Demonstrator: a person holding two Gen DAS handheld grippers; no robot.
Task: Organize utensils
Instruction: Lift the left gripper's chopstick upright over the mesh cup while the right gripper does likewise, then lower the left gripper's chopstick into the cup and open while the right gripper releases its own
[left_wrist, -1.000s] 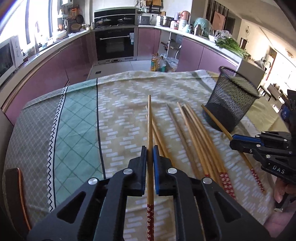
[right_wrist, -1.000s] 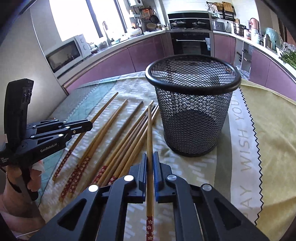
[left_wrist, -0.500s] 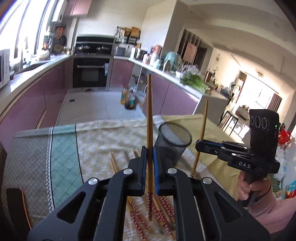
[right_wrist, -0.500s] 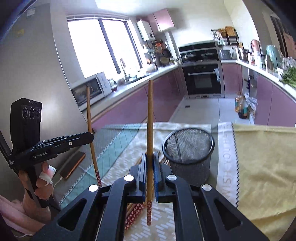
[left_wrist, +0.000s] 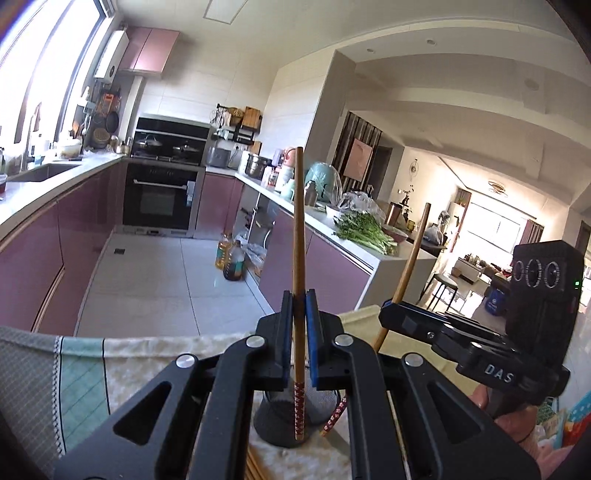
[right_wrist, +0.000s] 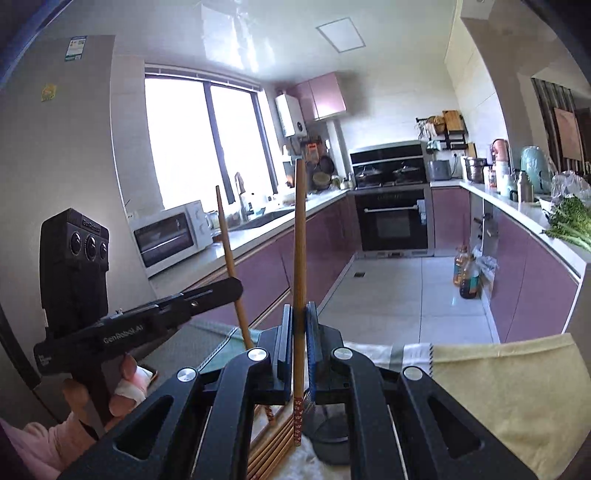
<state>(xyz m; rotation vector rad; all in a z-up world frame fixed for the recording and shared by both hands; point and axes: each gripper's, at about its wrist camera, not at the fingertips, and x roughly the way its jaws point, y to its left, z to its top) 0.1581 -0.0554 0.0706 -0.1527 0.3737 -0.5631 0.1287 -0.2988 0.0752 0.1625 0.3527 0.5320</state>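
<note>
Left gripper (left_wrist: 298, 317): jaws pinch one chopstick (left_wrist: 298, 229), gripped low on its shaft; it stands nearly upright, patterned red end down.
Right gripper (right_wrist: 298, 328): jaws pinch a second chopstick (right_wrist: 299, 236) the same way, upright, red end below the pads.
Cross views: the left camera shows the right gripper at its right side with its stick leaning slightly; the right camera shows the left gripper at its left side, held by a hand (right_wrist: 110, 391) with a pink sleeve (right_wrist: 44, 443).
Mesh cup (left_wrist: 280, 417): black, standing on the table, seen below and between the left gripper's fingers; both red stick ends hang over or near its mouth, not clearly inside.
Other chopsticks (right_wrist: 269, 439): lying in a bundle on the cloth just left of the cup in the right view.
Tablecloth (right_wrist: 509, 384): yellow on the right, green and beige on the left.
Background: kitchen with purple cabinets, oven (left_wrist: 162, 195), microwave (right_wrist: 170, 236), greens (left_wrist: 364, 229) on the counter.
</note>
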